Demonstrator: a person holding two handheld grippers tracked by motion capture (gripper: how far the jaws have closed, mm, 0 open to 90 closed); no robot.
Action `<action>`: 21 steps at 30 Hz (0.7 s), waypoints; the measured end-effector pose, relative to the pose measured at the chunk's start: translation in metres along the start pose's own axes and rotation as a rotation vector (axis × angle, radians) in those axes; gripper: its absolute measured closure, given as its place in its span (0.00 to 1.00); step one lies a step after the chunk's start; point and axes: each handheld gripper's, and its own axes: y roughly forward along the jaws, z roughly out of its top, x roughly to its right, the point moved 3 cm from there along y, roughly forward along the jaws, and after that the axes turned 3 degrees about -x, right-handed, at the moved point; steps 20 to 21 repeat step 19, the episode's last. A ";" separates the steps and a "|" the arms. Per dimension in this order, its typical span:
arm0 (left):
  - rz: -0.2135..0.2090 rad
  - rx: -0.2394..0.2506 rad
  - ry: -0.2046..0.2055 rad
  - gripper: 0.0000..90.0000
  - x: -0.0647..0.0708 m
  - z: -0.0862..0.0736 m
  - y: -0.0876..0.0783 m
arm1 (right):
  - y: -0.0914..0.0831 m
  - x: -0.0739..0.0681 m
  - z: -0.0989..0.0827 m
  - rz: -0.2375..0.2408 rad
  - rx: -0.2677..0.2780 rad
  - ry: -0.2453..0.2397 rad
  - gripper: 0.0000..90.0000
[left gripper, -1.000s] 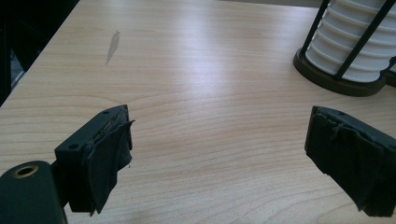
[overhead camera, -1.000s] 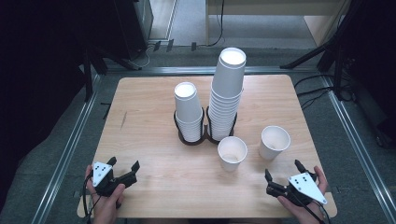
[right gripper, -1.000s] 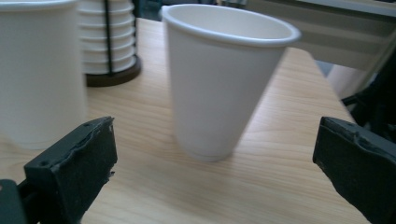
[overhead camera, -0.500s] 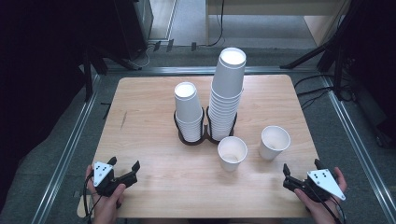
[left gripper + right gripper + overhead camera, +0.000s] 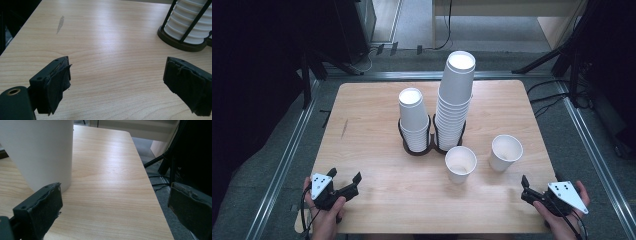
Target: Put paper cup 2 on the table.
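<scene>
Item: my right gripper (image 5: 526, 189), jaws spread, nothing held, near the table's (image 5: 377, 100) front right corner. My left gripper (image 5: 346, 183), released likewise, front left. Right cup (image 5: 505, 152) just beyond the right gripper; its rim is cut off in the right gripper view. High view adds second cup (image 5: 460, 163) and two stacks in a black holder (image 5: 432, 142)

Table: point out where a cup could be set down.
Bare: the table's left half, from the left gripper up to the far edge, and the far right corner. Crowded: the middle, with two stacks in a holder and two loose cups.
</scene>
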 end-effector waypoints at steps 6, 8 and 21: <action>0.000 -0.001 0.001 0.08 0.000 0.000 0.000 | -0.001 0.003 -0.001 -0.004 -0.005 0.012 0.00; -0.001 0.000 0.001 0.08 0.000 0.000 0.000 | -0.001 0.004 -0.001 -0.006 -0.006 0.018 0.00; 0.002 -0.002 0.000 0.08 0.000 0.000 0.001 | -0.002 0.001 0.003 0.005 0.012 -0.006 0.00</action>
